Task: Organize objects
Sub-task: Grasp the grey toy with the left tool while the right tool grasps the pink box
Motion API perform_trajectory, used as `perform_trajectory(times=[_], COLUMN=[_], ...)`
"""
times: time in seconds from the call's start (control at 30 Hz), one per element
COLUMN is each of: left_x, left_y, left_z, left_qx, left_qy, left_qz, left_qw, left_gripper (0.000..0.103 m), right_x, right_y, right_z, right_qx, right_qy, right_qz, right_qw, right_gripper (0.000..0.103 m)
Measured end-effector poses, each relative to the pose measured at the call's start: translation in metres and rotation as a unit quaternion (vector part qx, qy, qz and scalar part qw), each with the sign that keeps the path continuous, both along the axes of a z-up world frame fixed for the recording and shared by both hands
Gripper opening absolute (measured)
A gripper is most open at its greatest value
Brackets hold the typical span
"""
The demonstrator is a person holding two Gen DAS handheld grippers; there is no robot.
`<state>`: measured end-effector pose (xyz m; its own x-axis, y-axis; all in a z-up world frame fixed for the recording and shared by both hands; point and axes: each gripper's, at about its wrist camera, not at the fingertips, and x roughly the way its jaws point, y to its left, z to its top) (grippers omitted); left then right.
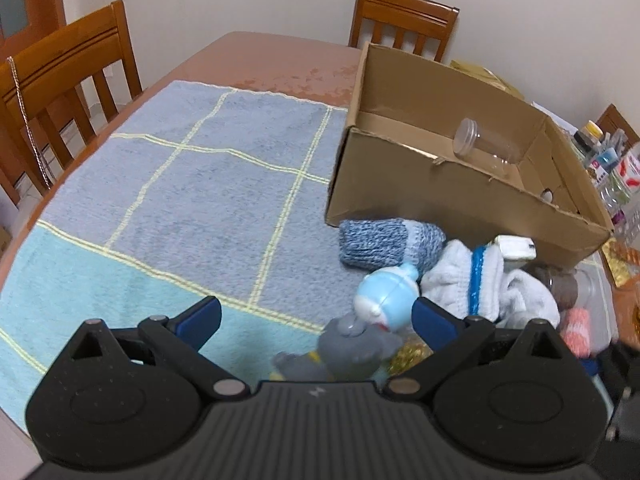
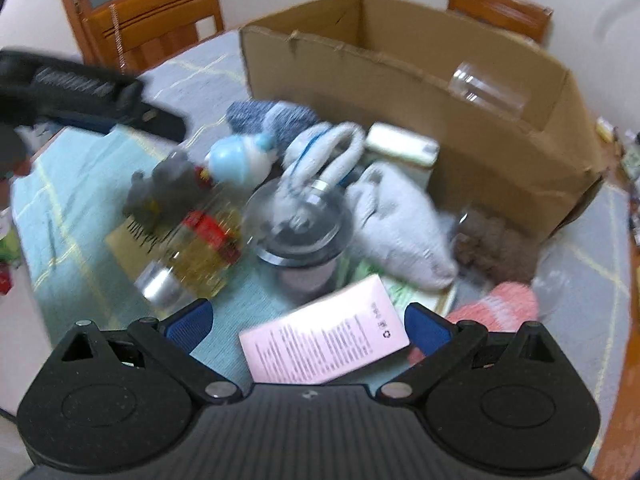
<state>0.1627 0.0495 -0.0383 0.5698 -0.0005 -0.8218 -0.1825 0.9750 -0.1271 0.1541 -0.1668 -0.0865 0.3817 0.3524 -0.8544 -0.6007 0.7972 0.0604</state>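
Your right gripper (image 2: 308, 326) is spread wide and holds nothing, and the pink box (image 2: 326, 344) lies directly between its blue fingers (image 2: 190, 326), closer to the right finger than the left. That is the relation your next move turns on: the box sits flat on the blue towel (image 2: 60, 200), its long axis running slantwise across the gap from lower left to upper right, so the jaws would close roughly along its length, not across it. You would probably need to turn your wrist to take it across the narrow side. The view is motion-blurred, so whether the right finger already touches the box's corner is hard to say.

Your left gripper (image 1: 316, 318) is also wide and empty, with the grey plush toy (image 1: 348, 346) and the pale blue round toy (image 1: 386, 294) between its fingers. The right gripper is the nearer one for the pink box.

The cardboard box (image 2: 420, 92) lies straight ahead beyond the pile on the desk, holding a clear plastic jar (image 2: 486, 94) on its side.
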Motion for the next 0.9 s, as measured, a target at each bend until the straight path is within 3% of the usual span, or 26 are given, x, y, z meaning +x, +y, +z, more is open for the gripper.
perform_trajectory(times=[0.23,0.4,0.63,0.9], left_x=[0.001,-0.015,-0.034,-0.022], left_y=[-0.003,0.008,0.013,-0.011], left_z=[-0.018,-0.02,-0.022,-0.031], left_qx=[0.008,-0.031,-0.053,-0.011], left_qy=[0.025,0.023,0.018,0.011], left_qz=[0.012,0.015,0.001,0.0], left_qw=[0.9996,0.9991,0.9984,0.9999], left_gripper=[0.101,0.101,0.102,0.099], right_x=[-0.014,-0.011,-0.009,-0.013], right_y=[-0.003,-0.005,-0.002,0.003], right_z=[-0.002,-0.003,-0.005,-0.007], right_qx=[-0.003,0.003,0.003,-0.013], right_qy=[0.015,0.018,0.023,0.016], right_qz=[0.024,0.022,0.025,0.03], right_qw=[1.0,1.0,0.999,0.999], right_gripper=[0.103,0.103,0.103,0.103])
